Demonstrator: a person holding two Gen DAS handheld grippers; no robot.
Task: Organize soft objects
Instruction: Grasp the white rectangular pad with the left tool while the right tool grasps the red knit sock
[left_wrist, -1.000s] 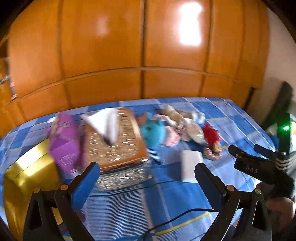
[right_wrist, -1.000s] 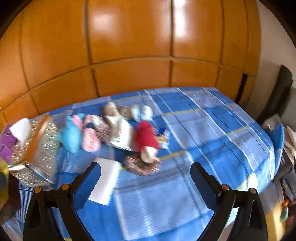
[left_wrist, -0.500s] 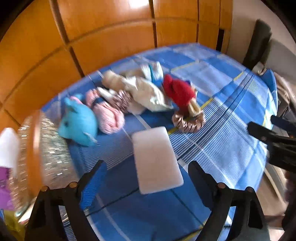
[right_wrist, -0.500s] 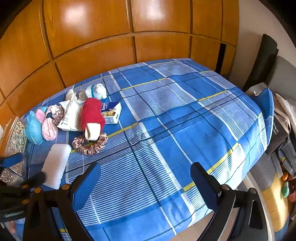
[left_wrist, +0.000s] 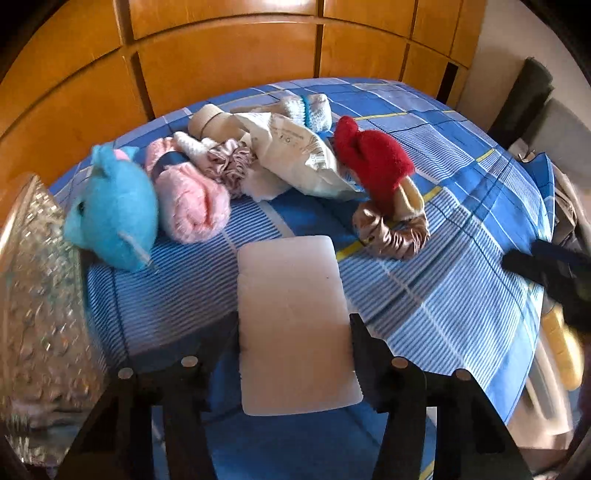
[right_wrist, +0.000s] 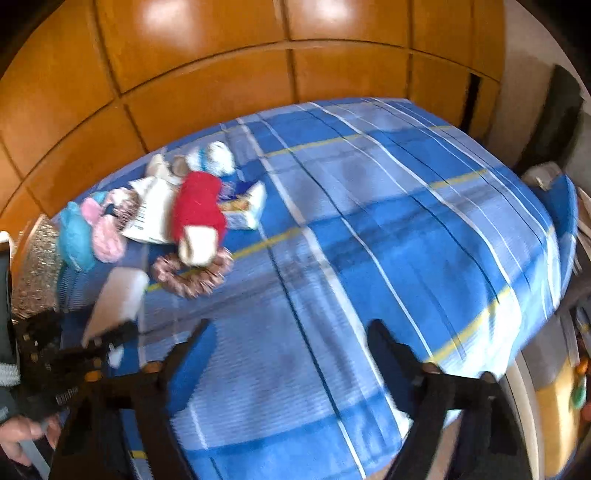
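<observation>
Down from a view across the bed, the left gripper now straddles the white foam pad, jaws closing along its long edges, not yet clearly pressing. Squeezing evenly and lifting flat should keep the pad from buckling. Ahead of it lie the blue plush, pink knit and brown scrunchie. Only the right wrist view shows the right gripper, closing on nothing over bare blue bedspread.
</observation>
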